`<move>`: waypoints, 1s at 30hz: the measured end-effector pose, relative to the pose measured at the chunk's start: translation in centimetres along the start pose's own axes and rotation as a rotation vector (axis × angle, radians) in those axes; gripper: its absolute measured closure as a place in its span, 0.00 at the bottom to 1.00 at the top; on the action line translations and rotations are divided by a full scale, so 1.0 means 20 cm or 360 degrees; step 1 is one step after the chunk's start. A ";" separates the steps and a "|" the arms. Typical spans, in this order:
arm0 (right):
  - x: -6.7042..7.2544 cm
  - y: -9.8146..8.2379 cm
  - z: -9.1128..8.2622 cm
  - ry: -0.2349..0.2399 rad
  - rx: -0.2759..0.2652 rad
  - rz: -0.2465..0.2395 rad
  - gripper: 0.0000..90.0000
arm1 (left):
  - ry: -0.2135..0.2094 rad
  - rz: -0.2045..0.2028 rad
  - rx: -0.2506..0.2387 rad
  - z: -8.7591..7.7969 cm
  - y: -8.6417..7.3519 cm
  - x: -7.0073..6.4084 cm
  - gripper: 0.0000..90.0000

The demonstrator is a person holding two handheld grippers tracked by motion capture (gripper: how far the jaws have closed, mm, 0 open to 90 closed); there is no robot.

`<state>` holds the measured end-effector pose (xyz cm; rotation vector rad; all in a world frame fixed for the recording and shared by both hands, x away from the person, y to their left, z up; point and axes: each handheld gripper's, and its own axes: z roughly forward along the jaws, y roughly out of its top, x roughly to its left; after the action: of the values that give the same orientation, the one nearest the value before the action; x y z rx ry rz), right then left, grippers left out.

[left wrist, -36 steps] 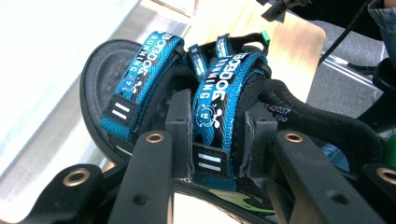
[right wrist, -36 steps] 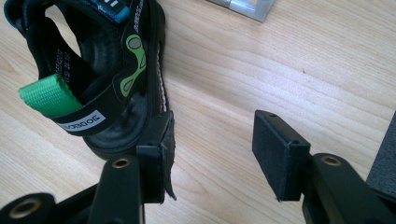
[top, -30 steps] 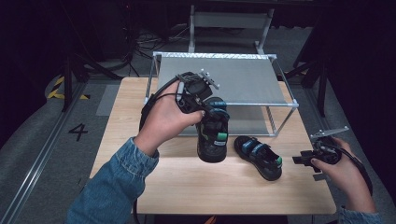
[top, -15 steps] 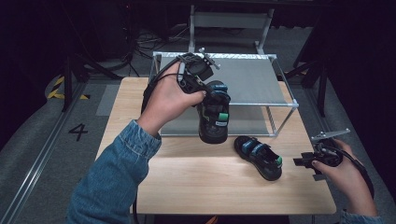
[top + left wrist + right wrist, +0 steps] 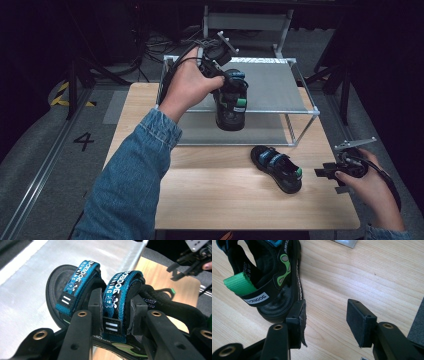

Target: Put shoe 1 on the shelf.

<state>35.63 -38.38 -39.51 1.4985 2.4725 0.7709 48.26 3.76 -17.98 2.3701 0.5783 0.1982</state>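
Sandal (image 5: 231,102) clamped in left gripper (image 5: 220,75), hanging toe-down in front of the upper shelf (image 5: 272,85) of a metal rack (image 5: 303,111), clear of the wooden table (image 5: 210,195). In the left gripper view, jaws pressed onto the nearer blue strap (image 5: 116,302) of that sandal (image 5: 75,290), one pad on each side of it, second blue strap (image 5: 78,287) just beside, grey shelf surface (image 5: 30,282) behind and below. Left hand (image 5: 187,87) wrapped round the gripper body, denim sleeve (image 5: 130,175) trailing down to the bottom edge.

Second sandal (image 5: 278,168) flat on the table, just in front of the rack's lower shelf (image 5: 210,131), toe towards the rack and heel towards the near right. Seen up close in the right gripper view (image 5: 269,282): green heel loop (image 5: 239,283), green markings on the black side, sole resting on the wood.

Right gripper (image 5: 334,173) low at the table's right edge, held in the right hand (image 5: 367,182), pointing at the second sandal. Jaws apart with only bare wood between them; left pad (image 5: 298,322) just beside the sandal's heel rim, touching or not hard to say.
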 end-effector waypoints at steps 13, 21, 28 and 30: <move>0.00 0.00 0.01 0.0009 0.0001 -0.0005 0.57 | 0.0026 -0.0016 0.0039 0.10 0.11 0.19 0.78; -0.02 -0.03 0.00 -0.0001 -0.0003 0.0016 0.57 | -0.0052 -0.0036 -0.0031 0.15 0.12 0.31 0.78; -0.03 -0.05 0.00 -0.0013 0.0004 0.0023 0.57 | -0.0071 -0.0082 -0.0059 0.20 0.09 0.42 0.78; -0.03 -0.05 -0.01 -0.0011 0.0008 0.0031 0.57 | -0.0064 -0.0098 -0.0046 0.22 0.09 0.44 0.78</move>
<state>35.02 -39.26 -40.01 1.5262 2.4601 0.7621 57.91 4.09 -20.24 2.3197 0.6242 0.1303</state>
